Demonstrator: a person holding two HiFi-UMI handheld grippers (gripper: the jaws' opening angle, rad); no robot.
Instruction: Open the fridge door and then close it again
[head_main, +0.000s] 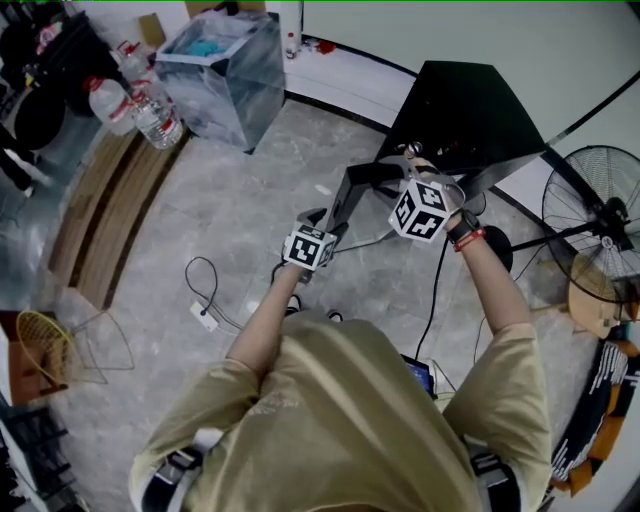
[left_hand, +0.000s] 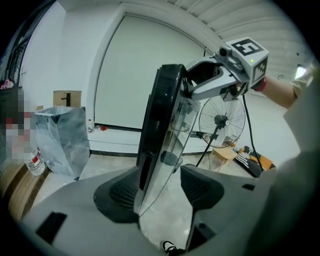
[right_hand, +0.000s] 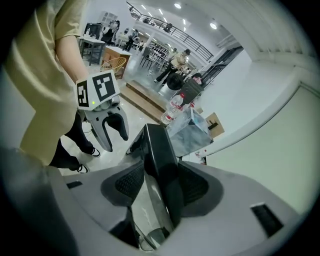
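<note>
While the head view looked steeply down, the black fridge (head_main: 470, 110) stood ahead of the person with its door (head_main: 345, 195) swung out toward them. Both forearms reached forward. The right tool (head_main: 408, 165) was up at the door's top edge, seemingly nearer the fridge body. The left tool (head_main: 320, 222) was lower, at the door's outer end.

In the left gripper view, the door rose as a tall upright slab straight ahead, between that tool's widely spread jaws. One pad (left_hand: 117, 192) lay just beside its dark face and the other (left_hand: 200, 187) stood clear, so nothing was gripped.

In the right gripper view, the door's top edge ran away from the camera between the jaws. Both pads sat against its faces, so the tool appeared clamped on it. Swinging the slab sideways toward the fridge would likely fall to this hand.
</note>
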